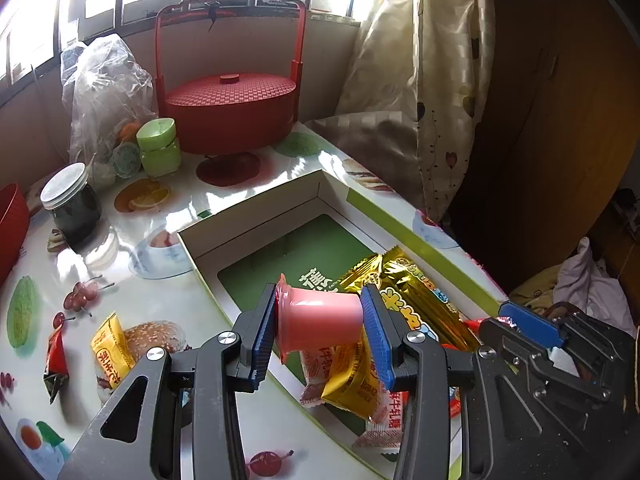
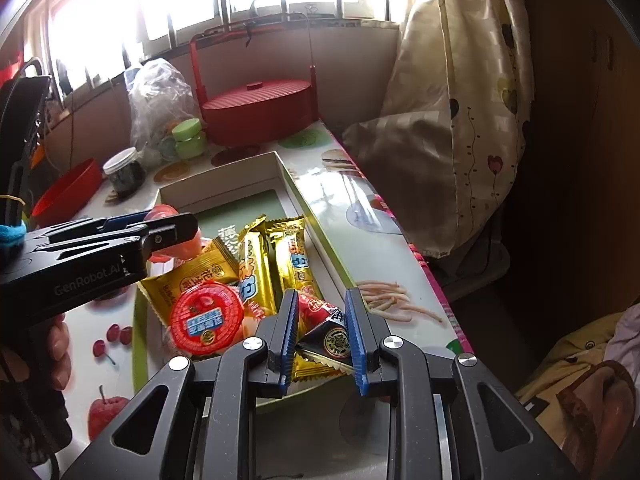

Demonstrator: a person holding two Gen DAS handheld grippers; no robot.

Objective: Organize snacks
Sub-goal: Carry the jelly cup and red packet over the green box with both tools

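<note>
My left gripper (image 1: 320, 320) is shut on a pink jelly cup (image 1: 316, 324) and holds it on its side above the open white box (image 1: 256, 216) with a green floor. In the box lie gold snack bars (image 1: 416, 300) and small wrapped candies (image 1: 352, 380). A yellow packet (image 1: 110, 346) and a red-black triangular packet (image 1: 54, 360) lie on the table left of the box. My right gripper (image 2: 320, 332) has its jaws around a red-black triangular packet (image 2: 324, 332) at the box's near end. A red-lidded jelly cup (image 2: 206, 318) lies in the box beside it. The left gripper (image 2: 120, 240) also shows there.
A red lidded basket with a tall handle (image 1: 228, 116) stands at the back. A green jar (image 1: 158, 146), a plastic bag (image 1: 106, 92), a dark jar with a white lid (image 1: 72, 204) and a red bowl (image 1: 12, 228) stand at the left. A curtain (image 1: 420, 92) hangs at the right.
</note>
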